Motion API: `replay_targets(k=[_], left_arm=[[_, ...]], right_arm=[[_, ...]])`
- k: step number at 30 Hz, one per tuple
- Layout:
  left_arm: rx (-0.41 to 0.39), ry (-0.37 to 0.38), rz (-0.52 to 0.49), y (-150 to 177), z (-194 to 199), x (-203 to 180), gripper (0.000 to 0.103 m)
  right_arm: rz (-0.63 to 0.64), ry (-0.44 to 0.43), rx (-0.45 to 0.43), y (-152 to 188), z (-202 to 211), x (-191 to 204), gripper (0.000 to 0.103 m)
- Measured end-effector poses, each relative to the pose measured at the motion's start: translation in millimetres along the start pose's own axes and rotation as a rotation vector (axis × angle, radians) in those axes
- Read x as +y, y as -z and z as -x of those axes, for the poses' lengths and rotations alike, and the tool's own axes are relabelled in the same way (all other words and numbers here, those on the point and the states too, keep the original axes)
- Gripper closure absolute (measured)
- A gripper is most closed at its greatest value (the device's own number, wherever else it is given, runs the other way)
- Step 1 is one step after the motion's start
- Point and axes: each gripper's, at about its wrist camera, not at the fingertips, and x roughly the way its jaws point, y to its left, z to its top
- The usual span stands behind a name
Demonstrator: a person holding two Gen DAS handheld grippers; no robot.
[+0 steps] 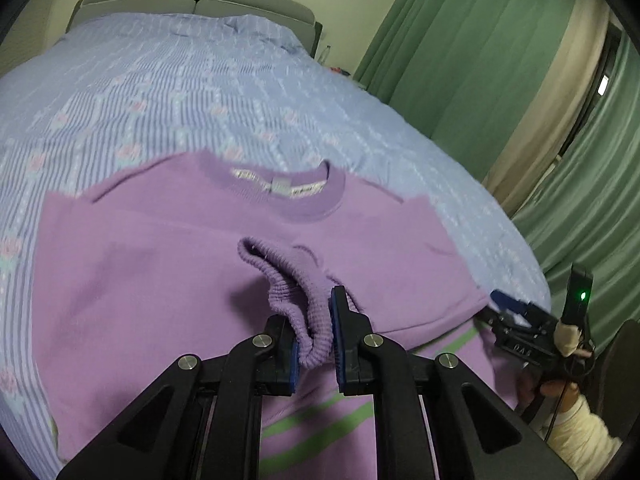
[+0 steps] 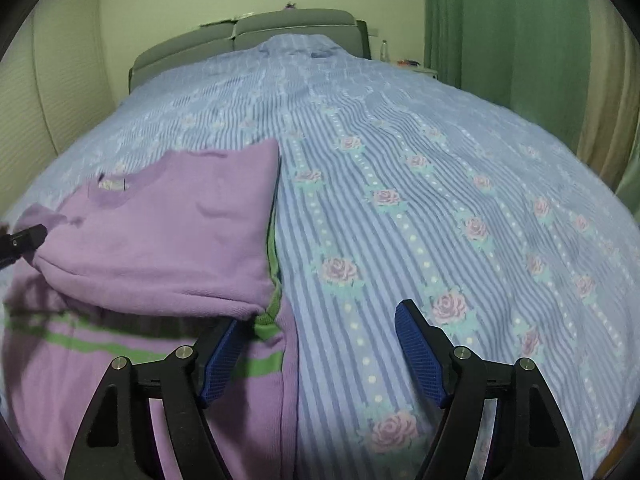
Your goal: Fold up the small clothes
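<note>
A small purple sweater [image 1: 168, 264] with green stripes lies on the bed, collar and label away from me. Its sleeves are folded across the chest. My left gripper [image 1: 314, 336] is shut on the ribbed purple cuff [image 1: 296, 280] of a sleeve, holding it over the sweater's middle. In the right wrist view the sweater [image 2: 168, 236] lies at the left, folded sleeve on top, green stripes below. My right gripper [image 2: 320, 352] is open and empty just past the sweater's right edge, its left finger [image 2: 220, 360] by the green-edged corner. The right gripper also shows in the left wrist view [image 1: 516, 312].
The bed is covered by a blue striped sheet with roses [image 2: 440, 208]. A grey headboard [image 2: 288, 28] stands at the far end. Green curtains [image 1: 460, 60] hang along the right side. A small bottle [image 2: 384, 48] sits beside the headboard.
</note>
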Motion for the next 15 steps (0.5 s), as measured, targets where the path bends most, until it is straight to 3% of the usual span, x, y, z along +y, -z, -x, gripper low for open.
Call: replay_targets(k=[8, 13, 15], left_arm=[[0.029, -0.044, 0.127, 12.1, -1.6, 27.1, 0.074], [0.058, -0.106, 0.142, 12.2, 4.2, 22.5, 0.067], [0.055, -0.182, 0.109, 9.9, 16.7, 11.7, 0.047]], right_arm=[[0.043, 0.036, 0.03, 4.8, 1.0, 5.1, 0.028], [0.052, 0.06, 0.046, 9.4, 7.4, 7.1, 0.028], [0.052, 0.065, 0.057, 11.0, 15.4, 7.3, 0.028]])
